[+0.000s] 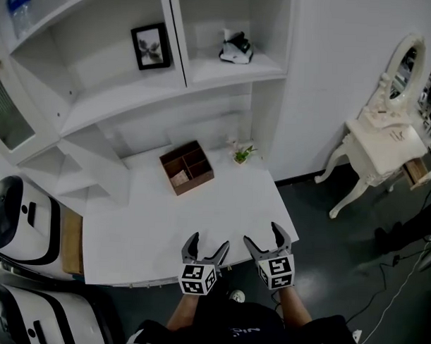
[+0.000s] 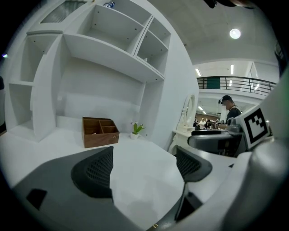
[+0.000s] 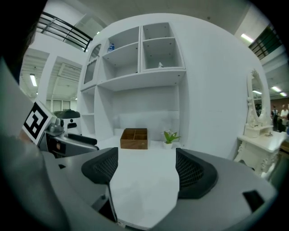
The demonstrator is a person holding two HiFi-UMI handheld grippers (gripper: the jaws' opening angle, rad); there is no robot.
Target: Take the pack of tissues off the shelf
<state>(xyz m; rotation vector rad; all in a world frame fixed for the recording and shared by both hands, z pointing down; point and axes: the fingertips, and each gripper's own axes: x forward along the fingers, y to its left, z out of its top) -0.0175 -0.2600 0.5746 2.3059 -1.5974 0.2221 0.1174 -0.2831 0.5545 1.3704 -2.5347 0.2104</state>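
At the far left, a white-and-black machine (image 1: pixel 22 221) stood beside the white desk (image 1: pixel 143 229). On the shelf unit (image 1: pixel 126 94) above the desk, a framed picture (image 1: pixel 151 47) leaned in the left compartment. Below it, a wooden organiser (image 1: pixel 187 167) with several compartments sat at the back of the desk. The left gripper (image 1: pixel 209 242) hovered over the near edge of the desk; its jaws stood wide apart and only the bare desk top showed between them. The pack of tissues (image 1: pixel 236 47), black and white, lay in the upper right compartment of the shelf unit, well apart from both grippers. A small potted plant (image 1: pixel 241 154) stood just right of the organiser. The right gripper (image 1: pixel 263 234), close beside the left one, was also spread wide and held nothing. At the far right stood a cream dressing table (image 1: pixel 382 142) with an oval mirror.
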